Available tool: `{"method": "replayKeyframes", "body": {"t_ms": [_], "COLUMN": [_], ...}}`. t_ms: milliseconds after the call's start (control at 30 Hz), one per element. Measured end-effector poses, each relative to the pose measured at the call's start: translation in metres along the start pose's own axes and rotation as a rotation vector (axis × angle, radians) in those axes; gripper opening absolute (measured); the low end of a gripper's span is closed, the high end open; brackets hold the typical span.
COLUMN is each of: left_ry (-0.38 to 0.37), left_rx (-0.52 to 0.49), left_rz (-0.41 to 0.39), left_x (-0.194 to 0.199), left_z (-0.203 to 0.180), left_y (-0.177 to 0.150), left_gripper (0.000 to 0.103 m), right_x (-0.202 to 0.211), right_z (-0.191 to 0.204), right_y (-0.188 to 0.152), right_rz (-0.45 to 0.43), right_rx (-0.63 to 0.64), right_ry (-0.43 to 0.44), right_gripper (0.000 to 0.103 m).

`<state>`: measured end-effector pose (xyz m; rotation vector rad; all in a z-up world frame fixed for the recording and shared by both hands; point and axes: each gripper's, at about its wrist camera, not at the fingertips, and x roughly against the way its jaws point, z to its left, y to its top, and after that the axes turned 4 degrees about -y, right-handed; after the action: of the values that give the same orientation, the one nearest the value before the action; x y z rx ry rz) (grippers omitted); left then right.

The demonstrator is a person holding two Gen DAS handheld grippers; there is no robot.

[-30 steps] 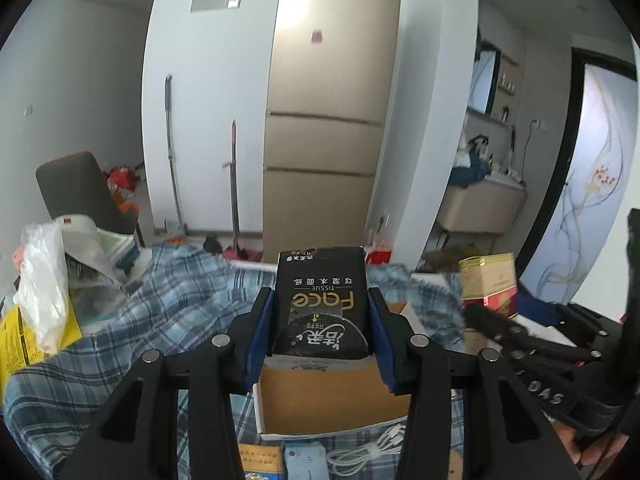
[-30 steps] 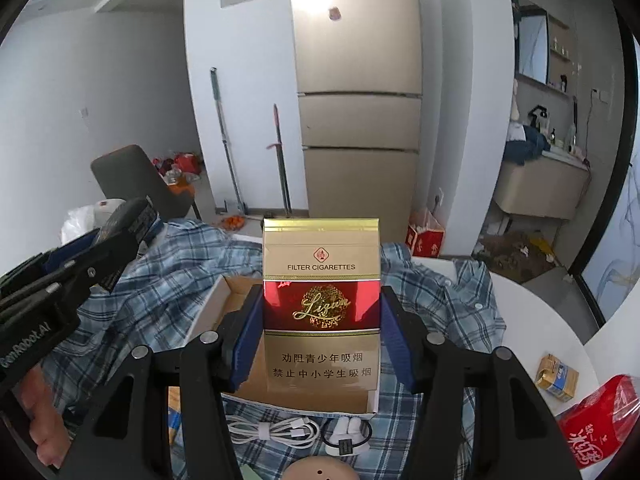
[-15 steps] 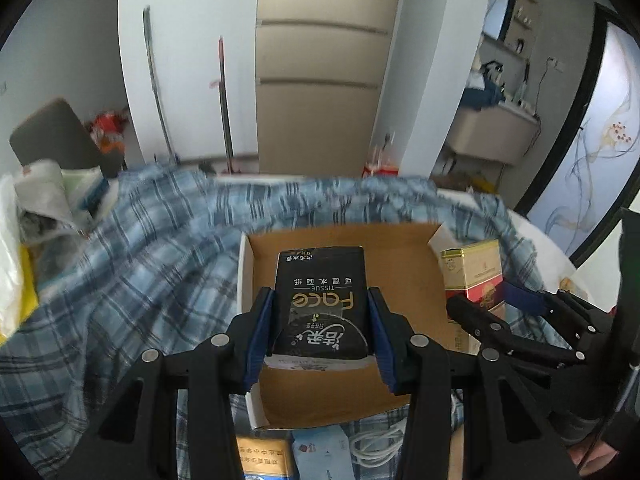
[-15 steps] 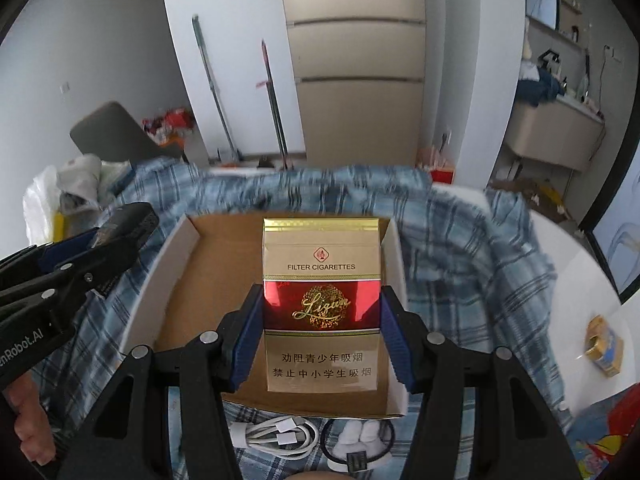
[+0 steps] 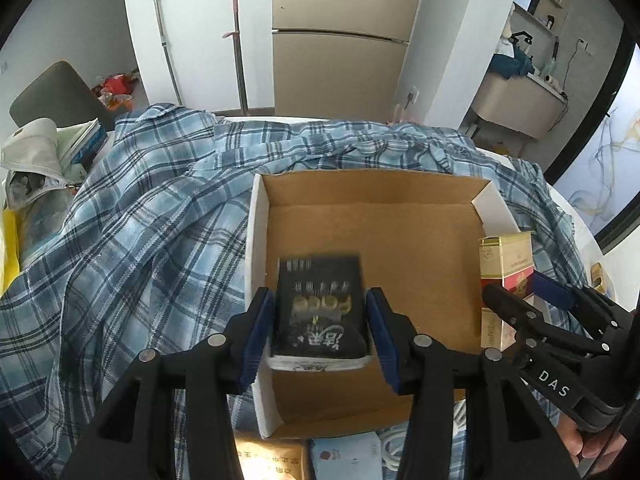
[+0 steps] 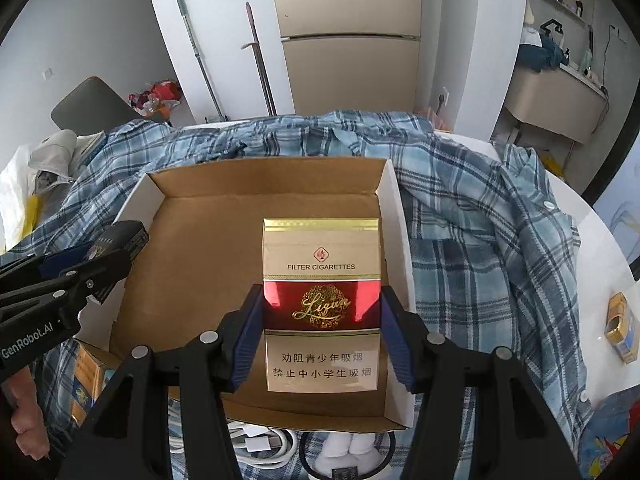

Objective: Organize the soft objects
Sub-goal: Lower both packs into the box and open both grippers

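A shallow cardboard box (image 5: pixel 372 216) (image 6: pixel 256 192) lies open on a blue plaid shirt (image 5: pixel 136 216) (image 6: pixel 480 208). In the left wrist view, my left gripper (image 5: pixel 320 320) has its jaws slightly apart beside a black tissue pack (image 5: pixel 320 304), which looks blurred over the box's left part. In the right wrist view, my right gripper (image 6: pixel 320 332) is shut on a red-and-gold cigarette carton (image 6: pixel 322 292) held over the box's right part. The carton also shows in the left wrist view (image 5: pixel 506 272). The left gripper shows at the left of the right wrist view (image 6: pixel 92 264).
White cables (image 6: pixel 260 444) and small packs (image 5: pixel 272 460) lie just in front of the box. A small gold box (image 6: pixel 620 324) and a red bag (image 6: pixel 612 440) sit on the white table at right. Bags and papers (image 5: pixel 36 160) pile at far left.
Both grippers tilted down and moved over the open box. The left jaws have widened and the tissue pack now looks blurred and lower between them.
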<state>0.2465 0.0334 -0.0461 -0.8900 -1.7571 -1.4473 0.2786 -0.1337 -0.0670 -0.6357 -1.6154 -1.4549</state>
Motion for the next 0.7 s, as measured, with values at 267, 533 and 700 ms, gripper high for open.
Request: {"method": "replayKeyframes", "body": {"t_ms": [267,533,700], "left_ry": [0.021,0.019,0.018], "left_rx": [-0.026,-0.027,-0.031], "left_rz": [-0.081,-0.088,-0.136], "left_x": [0.014,0.021,0.044], "left_z": [-0.006,-0.004,-0.005], "left_y": [0.002,0.004,0.006], "left_gripper": [0.085,0.085,0.085], "right_x": [0.007,0.015,0.022], "right_z": [0.002,0.0,0.001], "right_y": [0.002,0.004,0.006], "right_rz": [-0.048,-0.058,-0.07], "right_rx": [0.002,-0.003,0.001], "right_ry": [0.017,0.016,0.009], "right_gripper": [0.067,0.067,0.067]}}
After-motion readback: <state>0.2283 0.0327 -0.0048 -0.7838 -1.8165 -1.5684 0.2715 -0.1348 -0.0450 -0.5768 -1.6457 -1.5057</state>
